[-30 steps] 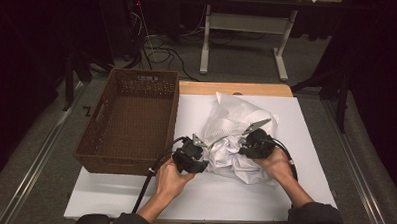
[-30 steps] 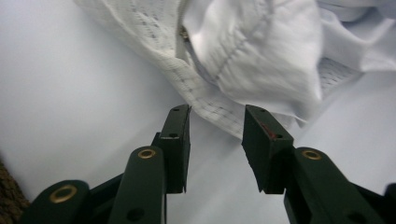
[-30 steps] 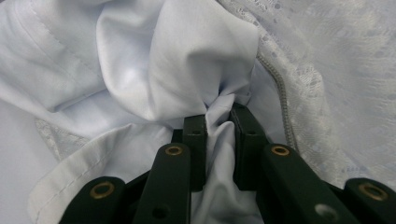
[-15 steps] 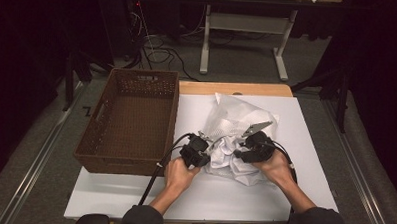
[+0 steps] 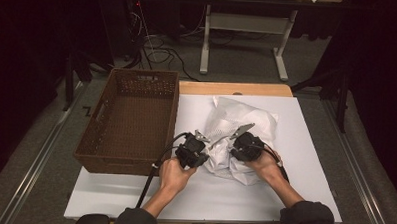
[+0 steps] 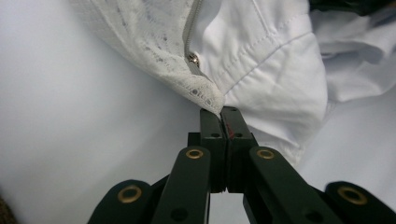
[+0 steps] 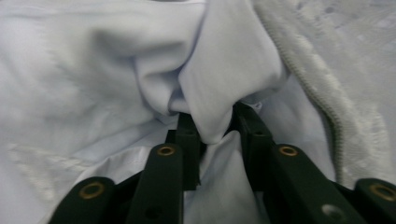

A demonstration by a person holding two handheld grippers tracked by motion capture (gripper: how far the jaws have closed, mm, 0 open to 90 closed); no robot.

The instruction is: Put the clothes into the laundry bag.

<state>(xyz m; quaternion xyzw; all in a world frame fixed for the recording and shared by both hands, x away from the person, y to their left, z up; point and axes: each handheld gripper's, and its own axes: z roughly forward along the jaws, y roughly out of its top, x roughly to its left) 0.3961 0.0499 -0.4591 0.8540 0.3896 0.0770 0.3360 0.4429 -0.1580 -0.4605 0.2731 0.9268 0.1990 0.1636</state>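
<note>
A brown basket stands at the desk's left. Just beside it, the left hand-held gripper is pressed together, pinching the lace edge of the white garment crumpled mid-desk. The right hand-held gripper, jaws just closing, has a fold of garment between them.

Just ahead of both sets of jaws the crumpled white garment heaps up and blocks any low pass forward, its lace edge and zipper touching the left jaws' tips. Left of the left jaws the brown wicker basket walls off that side. Behind both sets of jaws, and right of the right ones, the white bench lies bare.
</note>
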